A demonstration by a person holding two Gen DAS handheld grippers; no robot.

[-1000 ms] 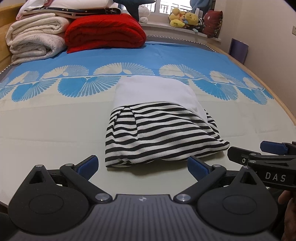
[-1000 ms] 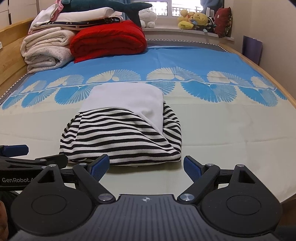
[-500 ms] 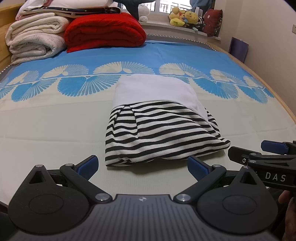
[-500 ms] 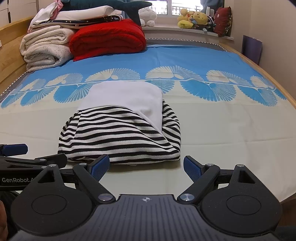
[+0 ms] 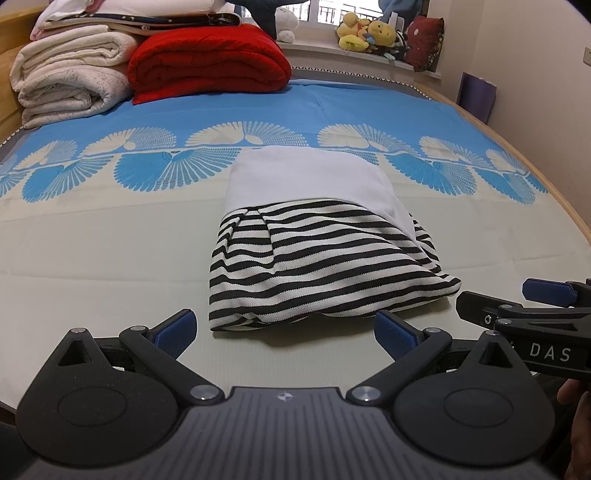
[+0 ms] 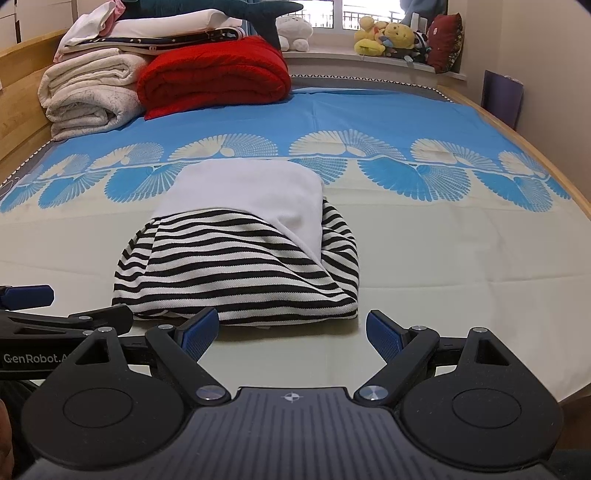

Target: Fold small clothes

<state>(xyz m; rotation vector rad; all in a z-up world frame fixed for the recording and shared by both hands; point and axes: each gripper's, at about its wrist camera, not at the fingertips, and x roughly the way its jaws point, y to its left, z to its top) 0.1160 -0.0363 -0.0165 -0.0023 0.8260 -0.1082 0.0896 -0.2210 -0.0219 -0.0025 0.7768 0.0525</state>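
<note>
Folded small garment (image 5: 325, 254) — black-and-white striped part near, plain white part far — lying mid-bed on the cream band of the bedsheet (image 5: 92, 236), just short of its blue fan pattern. Just beside its near edge, left gripper (image 5: 284, 330) and right gripper (image 6: 291, 328), both spread wide, pinching nothing, not touching the cloth. Far left: red blanket (image 5: 207, 59) beside rolled white blankets (image 5: 70, 81); plush toys (image 5: 369, 33) on the windowsill.

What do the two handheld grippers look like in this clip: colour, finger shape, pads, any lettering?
Both are matte black plastic with ribbed grey tops, round pivot discs and silver bolts. The left gripper and right gripper each have angular linkage fingers tipped with blue textured pads. White lettering shows: "DAS" on the right gripper's side, "GenRobot.A" on the left's. No cables or sleeves are visible.
</note>
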